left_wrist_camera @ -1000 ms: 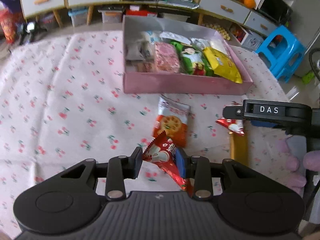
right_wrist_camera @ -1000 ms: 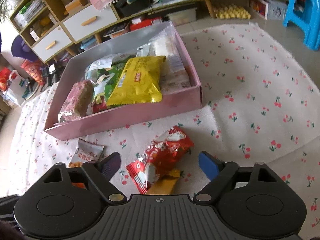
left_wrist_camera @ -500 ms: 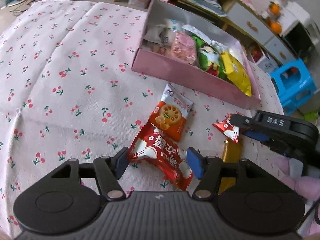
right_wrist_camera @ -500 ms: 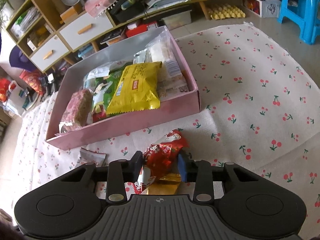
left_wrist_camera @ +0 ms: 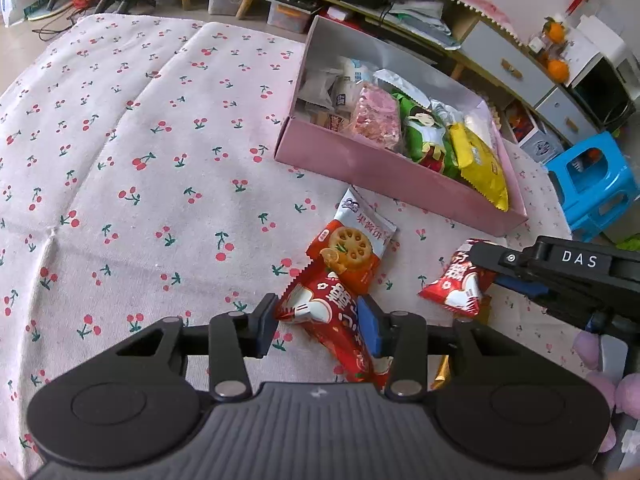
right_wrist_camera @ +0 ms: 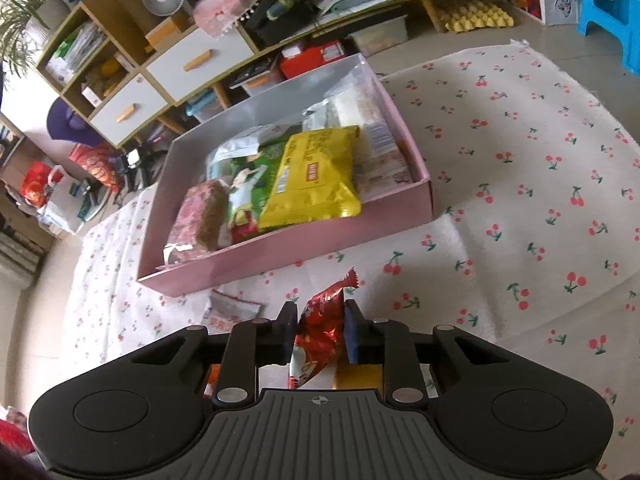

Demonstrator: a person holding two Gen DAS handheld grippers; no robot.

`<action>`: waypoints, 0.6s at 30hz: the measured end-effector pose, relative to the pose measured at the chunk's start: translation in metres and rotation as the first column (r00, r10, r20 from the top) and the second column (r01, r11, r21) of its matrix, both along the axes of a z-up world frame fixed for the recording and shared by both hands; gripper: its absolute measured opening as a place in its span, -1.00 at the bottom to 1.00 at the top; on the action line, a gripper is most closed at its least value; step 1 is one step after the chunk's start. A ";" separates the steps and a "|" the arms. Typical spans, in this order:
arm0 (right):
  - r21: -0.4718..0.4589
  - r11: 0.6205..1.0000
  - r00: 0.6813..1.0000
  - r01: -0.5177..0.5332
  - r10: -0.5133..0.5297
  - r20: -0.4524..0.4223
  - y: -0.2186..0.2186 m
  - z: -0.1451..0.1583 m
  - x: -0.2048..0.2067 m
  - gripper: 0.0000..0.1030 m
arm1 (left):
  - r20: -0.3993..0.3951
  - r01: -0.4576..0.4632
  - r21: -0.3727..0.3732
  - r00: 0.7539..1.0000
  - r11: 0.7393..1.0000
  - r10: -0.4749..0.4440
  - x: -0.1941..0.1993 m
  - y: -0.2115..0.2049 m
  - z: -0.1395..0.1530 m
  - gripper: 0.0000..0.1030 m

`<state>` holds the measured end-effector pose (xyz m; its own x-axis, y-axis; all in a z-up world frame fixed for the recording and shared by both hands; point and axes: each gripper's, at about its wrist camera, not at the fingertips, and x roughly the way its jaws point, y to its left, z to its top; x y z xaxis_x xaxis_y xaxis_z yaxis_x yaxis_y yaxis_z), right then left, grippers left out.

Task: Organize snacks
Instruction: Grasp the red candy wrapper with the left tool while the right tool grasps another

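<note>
A pink box [left_wrist_camera: 384, 176] holding several snack packets sits on the cherry-print cloth; it also shows in the right wrist view [right_wrist_camera: 304, 248]. My left gripper [left_wrist_camera: 318, 326] is shut on a red snack packet [left_wrist_camera: 336, 316], lifted above the cloth. An orange lotus-root packet [left_wrist_camera: 354, 246] lies just beyond it. My right gripper [right_wrist_camera: 318, 330] is shut on another red snack packet [right_wrist_camera: 322, 328], also seen from the left wrist view [left_wrist_camera: 456, 284]. A gold packet [right_wrist_camera: 358, 376] lies under the right gripper.
The cherry-print cloth [left_wrist_camera: 140, 168] spreads wide to the left. A blue stool [left_wrist_camera: 596, 188] stands at the right. Drawers and shelves with clutter [right_wrist_camera: 168, 68] line the far side beyond the box. A yellow packet [right_wrist_camera: 312, 176] lies on top in the box.
My left gripper closed on the red packet and lifted it. My right gripper closed on its red packet and raised it off the gold packet, toward the box.
</note>
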<state>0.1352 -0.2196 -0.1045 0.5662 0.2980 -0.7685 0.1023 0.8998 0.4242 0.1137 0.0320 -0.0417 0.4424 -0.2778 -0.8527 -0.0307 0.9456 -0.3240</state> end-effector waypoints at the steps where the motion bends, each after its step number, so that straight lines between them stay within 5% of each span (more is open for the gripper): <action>1: 0.007 1.000 1.000 -0.003 0.003 -0.002 0.000 0.001 0.000 -0.55 | -0.001 0.002 -0.005 1.000 1.000 -0.002 0.000 0.000 0.001 -0.24; 18: 0.100 0.994 0.999 -0.032 0.030 0.029 0.002 0.022 -0.010 -0.56 | 0.043 0.015 -0.041 0.999 0.999 -0.013 -0.003 0.009 0.020 -0.24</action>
<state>0.1253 -0.2180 -0.0826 0.5760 0.3905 -0.7182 0.0620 0.8552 0.5147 0.1104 0.0414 -0.0220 0.4741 -0.3189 -0.8207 -0.0032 0.9315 -0.3638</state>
